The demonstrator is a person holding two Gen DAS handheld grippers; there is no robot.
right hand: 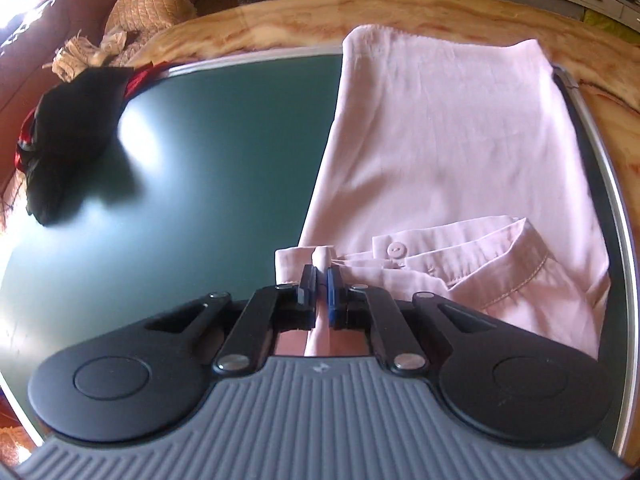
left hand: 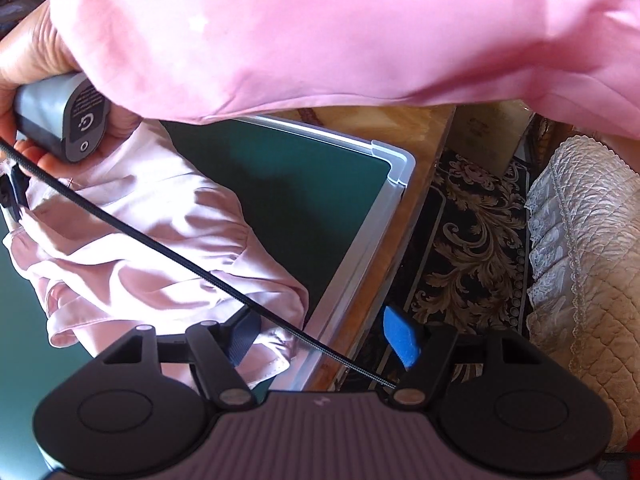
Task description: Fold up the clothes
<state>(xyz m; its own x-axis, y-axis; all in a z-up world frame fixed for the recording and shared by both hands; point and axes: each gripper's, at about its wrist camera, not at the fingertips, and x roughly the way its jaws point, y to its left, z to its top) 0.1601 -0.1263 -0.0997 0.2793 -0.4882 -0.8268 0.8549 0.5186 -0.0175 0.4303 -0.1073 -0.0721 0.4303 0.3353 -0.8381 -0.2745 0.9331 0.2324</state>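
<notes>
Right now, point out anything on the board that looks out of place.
A dark garment lies bunched at the green board's far left corner, partly hanging over the frame. The pink shirt also overhangs the board's far edge onto the table.

Open room: the green board [right hand: 224,168] lies bare between the dark garment and the pink shirt.
Far left corner: a black and red garment [right hand: 68,140] heaps over the board's edge.
Right side: the pink shirt [right hand: 452,152] covers the board up to its metal rim.
Overhead: a pink sleeve [left hand: 320,32] hangs across the left gripper's [left hand: 324,338] view.
Crossing line: a black cable [left hand: 200,268] runs slantwise above the shirt.
Beyond the worktop [left hand: 424,160] edge: patterned carpet [left hand: 460,248], then a quilted sofa cover [left hand: 584,260].
</notes>
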